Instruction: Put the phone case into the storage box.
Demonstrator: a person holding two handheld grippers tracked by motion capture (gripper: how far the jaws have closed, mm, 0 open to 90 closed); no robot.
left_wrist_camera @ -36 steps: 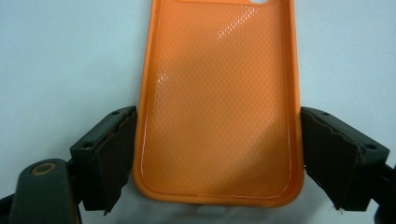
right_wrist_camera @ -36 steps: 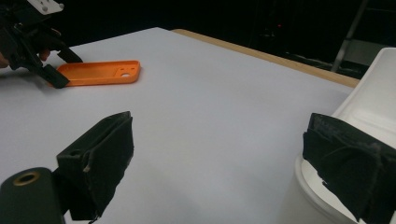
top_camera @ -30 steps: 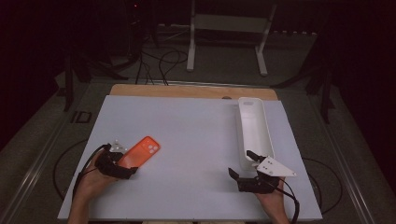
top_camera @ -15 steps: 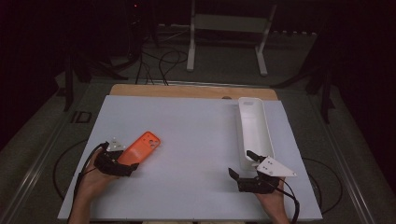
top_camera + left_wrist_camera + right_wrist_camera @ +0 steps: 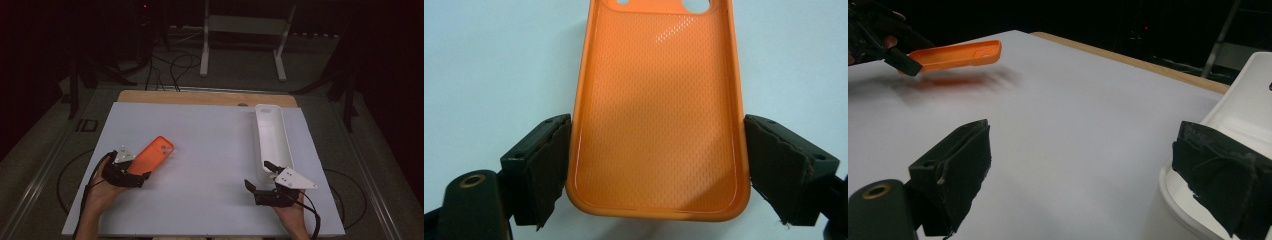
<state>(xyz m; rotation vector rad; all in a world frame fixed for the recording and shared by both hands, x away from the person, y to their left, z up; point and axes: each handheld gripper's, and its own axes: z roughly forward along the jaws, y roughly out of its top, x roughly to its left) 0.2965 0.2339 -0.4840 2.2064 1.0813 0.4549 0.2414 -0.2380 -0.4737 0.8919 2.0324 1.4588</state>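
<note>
Two tongs sit low over the white bench (image 5: 210, 150), one in each of the person's hands, which come in from the near edge. The left tongs (image 5: 131, 172) are at the near left of the bench, and the left tongs (image 5: 656, 160) have an orange phone case (image 5: 659, 115) between their black jaws. Seen from the left gripper view, the jaw pads stand against the two long sides of the case near its rounded bottom end, closed on it; the case lies open side up, its textured inner face showing and two cut-outs at the far end. From the high view the orange phone case (image 5: 154, 154) slants away from the tongs toward the middle of the bench, its far end pointing up and to the right. In the right gripper view it (image 5: 955, 54) looks to be raised a little off the surface, with a blurred orange reflection below it. The right tongs (image 5: 262, 179) are at the near right, jaws spread wide with nothing between them, just beside the near end of a long white tray (image 5: 272, 140) that runs away along the right side. In the right gripper view the right tongs (image 5: 1083, 175) show bare bench between the jaws, and the tray's (image 5: 1248, 105) rim is behind the right-hand jaw.
</note>
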